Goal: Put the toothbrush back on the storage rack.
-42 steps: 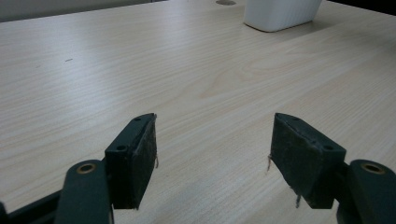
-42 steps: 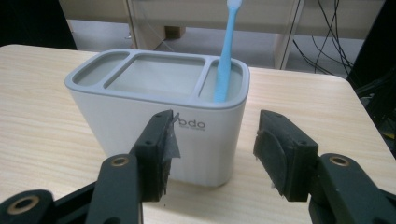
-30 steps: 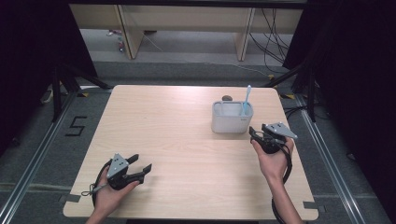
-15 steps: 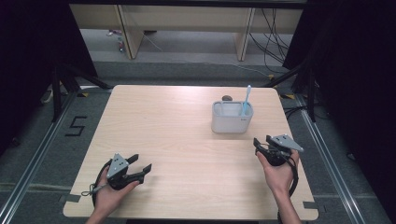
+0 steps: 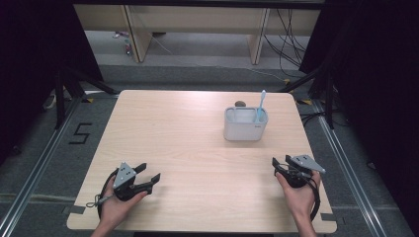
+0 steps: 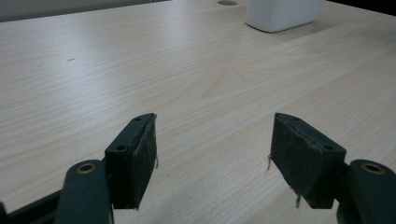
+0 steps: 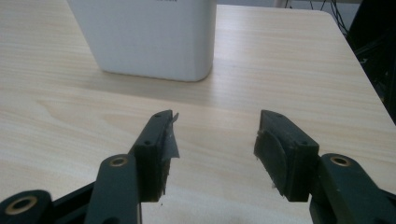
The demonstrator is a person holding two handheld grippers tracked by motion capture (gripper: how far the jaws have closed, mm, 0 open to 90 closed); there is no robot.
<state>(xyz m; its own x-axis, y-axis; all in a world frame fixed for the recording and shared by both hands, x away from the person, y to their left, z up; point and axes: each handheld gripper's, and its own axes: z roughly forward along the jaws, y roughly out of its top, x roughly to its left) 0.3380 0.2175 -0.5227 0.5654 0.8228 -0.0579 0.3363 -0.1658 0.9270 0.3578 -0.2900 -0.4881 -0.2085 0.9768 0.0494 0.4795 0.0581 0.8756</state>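
A white container (image 5: 245, 124) stands at the right rear of the wooden table (image 5: 188, 138), with a light blue toothbrush (image 5: 260, 105) upright in it. Its white wall (image 7: 149, 37) fills the top of the right gripper view, and its base (image 6: 282, 14) is far off in the left gripper view. My right gripper (image 5: 280, 165) rests near the table's front right, open and empty, its jaws (image 7: 215, 144) pointing at the container. My left gripper (image 5: 148, 173) lies at the front left, open with nothing between its fingers (image 6: 212, 154).
A small dark round object (image 5: 240, 103) lies just behind the container on the table. Black cloth-covered frames stand on both sides. Wooden furniture legs and cables are on the floor beyond the far edge.
My right gripper has drawn back from beside the container toward the front right edge of the table. The left gripper has stayed where it was.
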